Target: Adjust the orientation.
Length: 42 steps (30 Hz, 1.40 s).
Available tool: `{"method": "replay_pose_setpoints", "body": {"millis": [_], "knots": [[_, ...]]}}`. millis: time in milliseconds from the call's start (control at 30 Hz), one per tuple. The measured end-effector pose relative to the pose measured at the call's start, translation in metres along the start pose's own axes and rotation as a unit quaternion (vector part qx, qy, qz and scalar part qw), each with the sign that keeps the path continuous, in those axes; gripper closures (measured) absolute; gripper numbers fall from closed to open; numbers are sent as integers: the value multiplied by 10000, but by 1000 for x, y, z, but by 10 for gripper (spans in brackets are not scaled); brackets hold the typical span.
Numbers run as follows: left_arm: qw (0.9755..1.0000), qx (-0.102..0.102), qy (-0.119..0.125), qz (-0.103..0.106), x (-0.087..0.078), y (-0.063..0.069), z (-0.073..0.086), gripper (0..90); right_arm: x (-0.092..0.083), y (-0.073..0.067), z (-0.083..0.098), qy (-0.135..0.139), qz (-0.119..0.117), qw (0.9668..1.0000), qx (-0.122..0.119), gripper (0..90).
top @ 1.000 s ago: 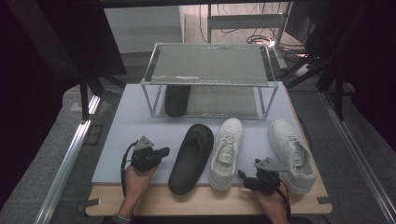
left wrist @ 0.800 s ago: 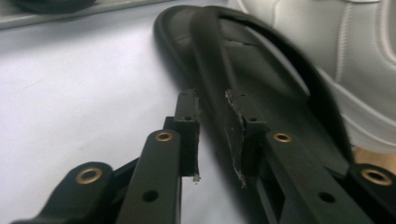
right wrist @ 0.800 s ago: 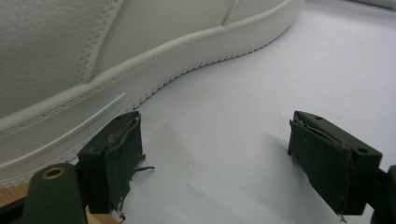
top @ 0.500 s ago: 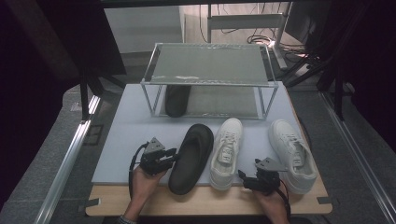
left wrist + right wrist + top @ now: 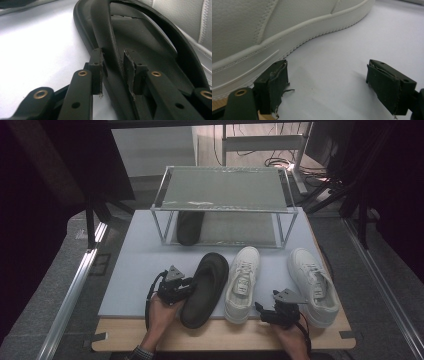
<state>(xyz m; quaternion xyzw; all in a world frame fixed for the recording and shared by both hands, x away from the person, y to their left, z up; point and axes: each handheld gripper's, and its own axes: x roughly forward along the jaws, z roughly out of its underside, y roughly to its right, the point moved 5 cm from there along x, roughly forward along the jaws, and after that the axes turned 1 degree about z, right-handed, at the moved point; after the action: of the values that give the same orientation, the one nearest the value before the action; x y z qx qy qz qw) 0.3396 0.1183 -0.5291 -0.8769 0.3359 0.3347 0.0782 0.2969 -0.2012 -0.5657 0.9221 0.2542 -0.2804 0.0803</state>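
No writing or brand can be read on any of the shoes. On the grey mat, the left gripper [image 5: 186, 287] has just been opening; its jaws stand narrowly apart astride the black slipper's [image 5: 205, 287] near edge. Farther right, the right gripper [image 5: 260, 310] gapes wide, holding nothing, just beside the middle white sneaker [image 5: 242, 282].

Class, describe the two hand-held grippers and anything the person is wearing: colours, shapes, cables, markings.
Both the left gripper and the right gripper are black with a grey three-cornered plate on top. Each has two flat black jaws with worn, frayed pads and brass-ringed holes. A black cable loops from the left one. A dark cuff shows at the left wrist.
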Motion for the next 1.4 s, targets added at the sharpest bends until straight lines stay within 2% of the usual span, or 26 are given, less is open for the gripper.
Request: {"method": "replay_pose_setpoints", "body": {"millis": [400, 733, 1033, 1400], "knots": [[9997, -154, -25, -164, -4, -14, -3, 808, 0, 0, 0, -1, 0, 10000, 1, 179], [9995, -171, 77, -273, -11, -23, -9, 821, 0, 0, 0, -1, 1, 10000, 2, 179], [9988, -260, 240, -343, -15, -32, -24, 822, 0, 0, 0, -1, 1, 10000, 1, 179], [9972, -356, 440, -491, 0, -38, -49, 821, 0, 0, 0, 0, -1, 10000, 5, 179]]}}
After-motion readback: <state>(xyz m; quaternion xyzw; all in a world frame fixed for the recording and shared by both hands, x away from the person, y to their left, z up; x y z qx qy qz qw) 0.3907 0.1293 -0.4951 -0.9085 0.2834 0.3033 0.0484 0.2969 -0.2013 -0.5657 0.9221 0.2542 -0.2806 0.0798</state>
